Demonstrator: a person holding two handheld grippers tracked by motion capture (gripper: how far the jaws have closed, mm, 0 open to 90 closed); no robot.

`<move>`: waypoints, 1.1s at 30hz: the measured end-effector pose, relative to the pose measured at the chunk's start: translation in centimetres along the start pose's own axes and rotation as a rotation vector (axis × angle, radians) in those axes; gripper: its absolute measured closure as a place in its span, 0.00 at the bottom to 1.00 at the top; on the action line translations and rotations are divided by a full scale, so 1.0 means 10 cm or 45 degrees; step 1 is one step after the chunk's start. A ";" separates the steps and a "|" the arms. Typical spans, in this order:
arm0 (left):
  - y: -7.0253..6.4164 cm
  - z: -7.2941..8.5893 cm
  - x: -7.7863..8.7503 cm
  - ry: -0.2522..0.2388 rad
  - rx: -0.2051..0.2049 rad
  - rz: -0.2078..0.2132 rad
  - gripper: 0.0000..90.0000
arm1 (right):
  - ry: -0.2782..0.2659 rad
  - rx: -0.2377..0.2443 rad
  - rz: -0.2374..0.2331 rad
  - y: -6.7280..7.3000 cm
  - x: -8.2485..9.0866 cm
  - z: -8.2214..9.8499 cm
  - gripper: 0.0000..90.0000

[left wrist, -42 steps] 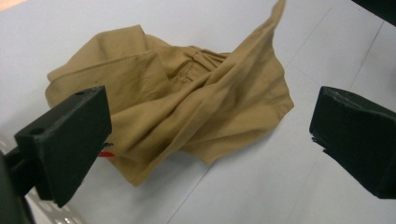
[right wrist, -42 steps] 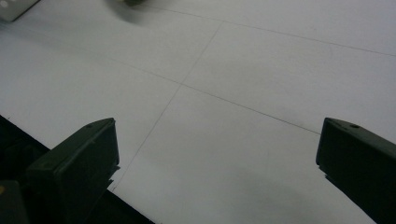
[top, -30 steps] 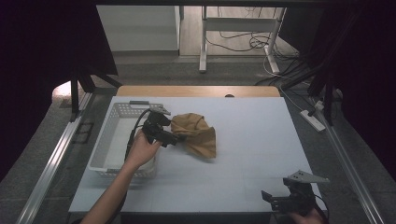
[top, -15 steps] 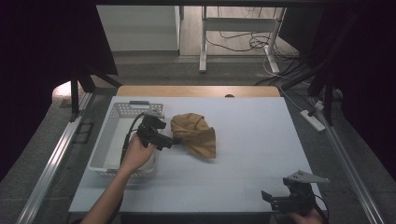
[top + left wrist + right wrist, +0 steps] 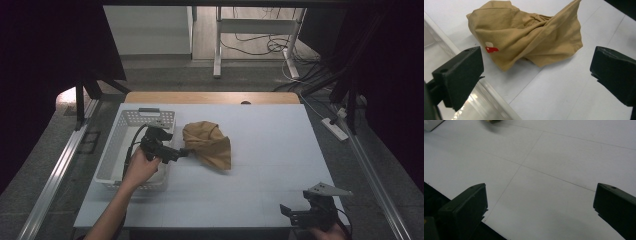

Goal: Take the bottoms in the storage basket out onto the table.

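No readable text, numbers or brand names anywhere; the tan cloth [image 5: 529,35] bears only a small red-and-white mark [image 5: 491,47], without legible lettering.

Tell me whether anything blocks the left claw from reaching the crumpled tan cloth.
Nothing visible does. The left claw is open and points at the crumpled tan cloth across bare white tabletop; the white plastic basket sits beside it, not between.

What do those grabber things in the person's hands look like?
Both are black. The left gripper has two chunky, blocky jaws and a black cable trailing back from it. The right gripper carries a grey three-cornered plate on top. The forearm shows no sleeve.
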State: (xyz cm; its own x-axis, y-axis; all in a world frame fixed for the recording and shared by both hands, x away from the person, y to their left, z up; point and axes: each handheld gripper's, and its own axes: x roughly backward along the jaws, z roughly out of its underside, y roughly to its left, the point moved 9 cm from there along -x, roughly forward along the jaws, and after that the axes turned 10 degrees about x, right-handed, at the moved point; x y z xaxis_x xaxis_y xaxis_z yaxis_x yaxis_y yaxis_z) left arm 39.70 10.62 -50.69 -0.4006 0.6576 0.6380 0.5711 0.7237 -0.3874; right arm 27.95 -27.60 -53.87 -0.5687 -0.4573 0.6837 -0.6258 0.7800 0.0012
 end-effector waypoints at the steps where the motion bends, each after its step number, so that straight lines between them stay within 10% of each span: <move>1: 0.00 0.01 0.01 -0.002 0.000 -0.003 0.00 | 0.000 0.000 0.000 0.00 0.00 0.00 0.00; 33: 0.06 0.28 0.27 -0.009 0.037 -0.039 0.01 | -0.007 0.002 -0.008 0.01 0.01 0.00 0.00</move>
State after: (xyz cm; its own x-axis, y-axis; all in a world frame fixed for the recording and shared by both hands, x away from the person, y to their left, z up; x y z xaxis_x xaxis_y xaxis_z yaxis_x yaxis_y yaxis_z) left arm 36.96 13.38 -51.04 -0.4232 0.6362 0.6451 0.5374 0.7495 -0.3866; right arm 27.89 -27.55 -53.80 -0.5675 -0.4645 0.6798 -0.6302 0.7764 0.0043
